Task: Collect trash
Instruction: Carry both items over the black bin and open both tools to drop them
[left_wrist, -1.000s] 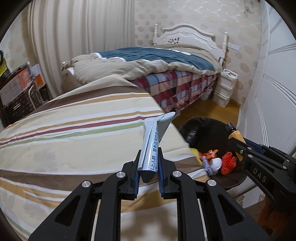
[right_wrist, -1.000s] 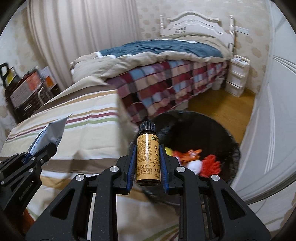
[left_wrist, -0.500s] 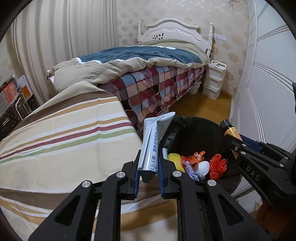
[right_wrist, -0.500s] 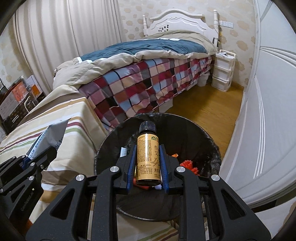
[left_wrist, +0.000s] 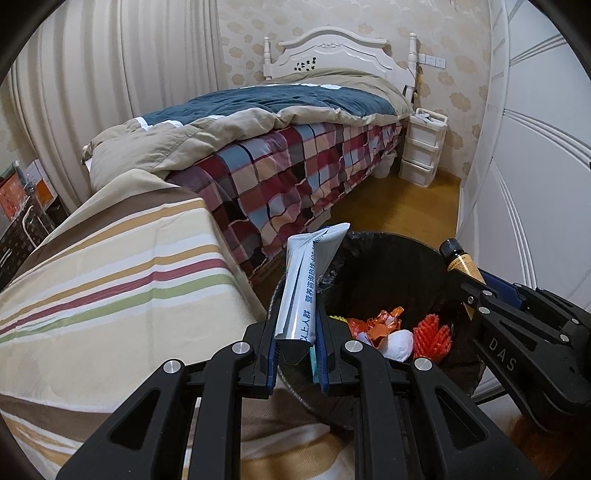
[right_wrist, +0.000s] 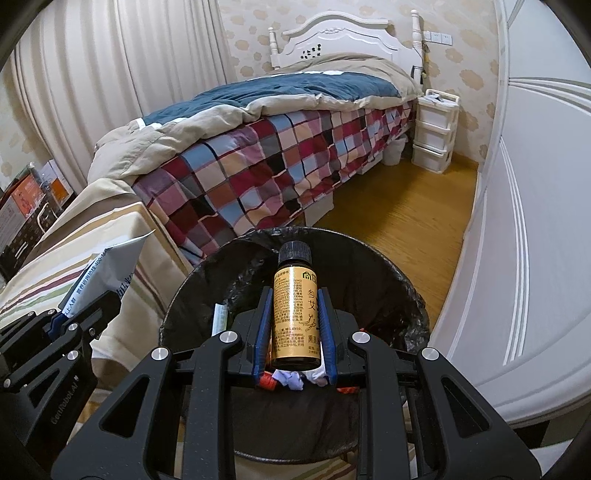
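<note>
Above the bin (right_wrist: 384, 258), a bottle (right_wrist: 295, 306) is clamped by the right gripper (right_wrist: 295, 332); at the bin's rim, a packet (left_wrist: 306, 291) is pinched by the left gripper (left_wrist: 297, 347).

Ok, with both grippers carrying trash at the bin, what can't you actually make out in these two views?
- Trash bin contents: in the right wrist view, the bottle and right gripper cover most of them.
- Bin's near rim: in the left wrist view, hidden behind the left gripper and its packet.
- Bottle label text: too small to read.
- Bin's base: cut off by the gripper bodies in both views.
</note>
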